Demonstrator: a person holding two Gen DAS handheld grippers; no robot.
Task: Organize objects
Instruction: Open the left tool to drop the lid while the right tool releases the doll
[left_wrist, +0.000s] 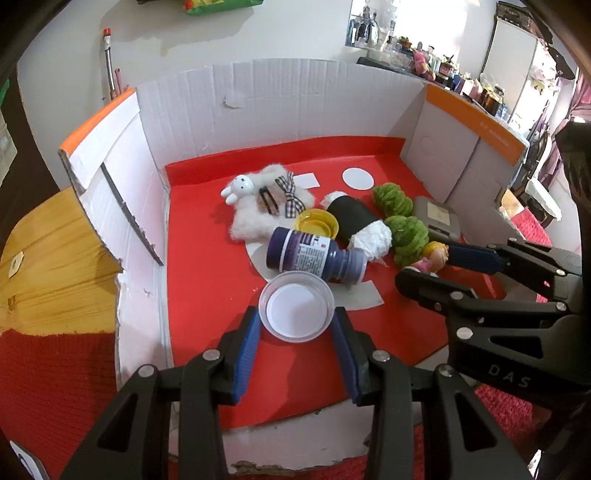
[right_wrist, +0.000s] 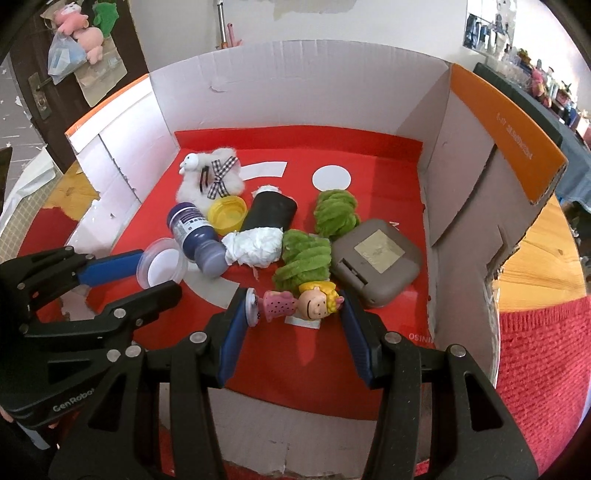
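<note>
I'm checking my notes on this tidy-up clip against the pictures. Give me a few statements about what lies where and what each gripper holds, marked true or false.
1. The left gripper has its pads against the clear lid. True.
2. The purple bottle stands upright. False: it lies on its side, its neck end beside the clear lid.
3. The right gripper has the doll figurine between its fingers. True.
4. The grey case sits on the white fluffy toy. False: they are far apart, the case near the right wall of the cardboard box.
5. The yellow cap lies open side up. True.
</note>
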